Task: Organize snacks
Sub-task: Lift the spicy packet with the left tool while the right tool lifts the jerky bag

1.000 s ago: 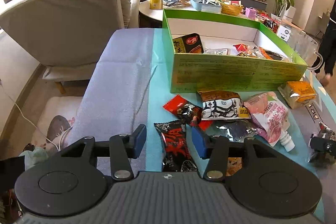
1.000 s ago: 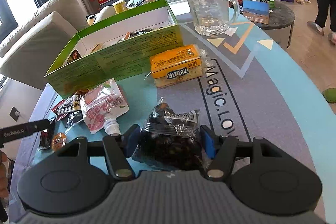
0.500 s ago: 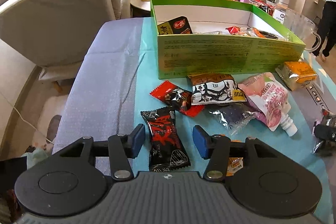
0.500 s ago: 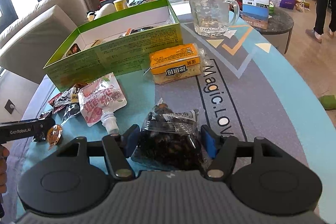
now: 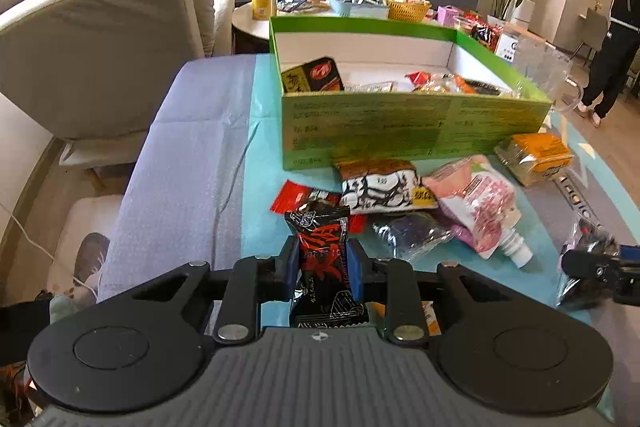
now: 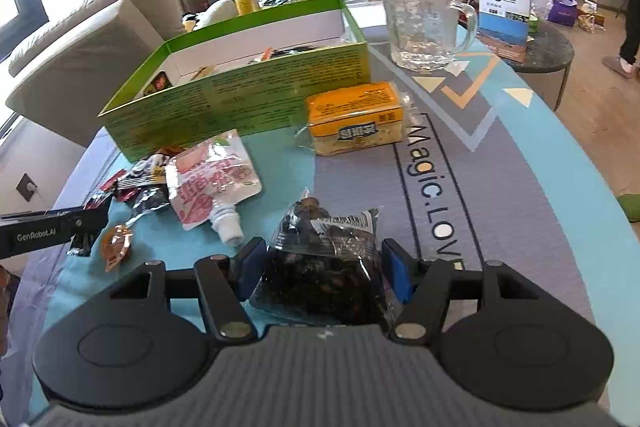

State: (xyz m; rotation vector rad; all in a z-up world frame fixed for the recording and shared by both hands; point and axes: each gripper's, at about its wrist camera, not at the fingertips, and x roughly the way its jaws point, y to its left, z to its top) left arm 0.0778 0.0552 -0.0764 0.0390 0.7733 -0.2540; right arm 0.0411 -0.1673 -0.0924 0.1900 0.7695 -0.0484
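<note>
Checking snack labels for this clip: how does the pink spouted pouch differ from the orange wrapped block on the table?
The pink spouted pouch is flat and floppy with a white cap; the orange wrapped block is a thick, boxy slab. The pouch lies against the heap of small packets; the block lies apart, near the mat's lettering. Both lie outside the green box, ungripped.

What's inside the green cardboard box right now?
In the green cardboard box, a black-and-yellow packet with a red logo leans in the near left corner; flat clear sachets and orange and red wrappers lie along the front. The near wall hides the floor beneath them.
</note>
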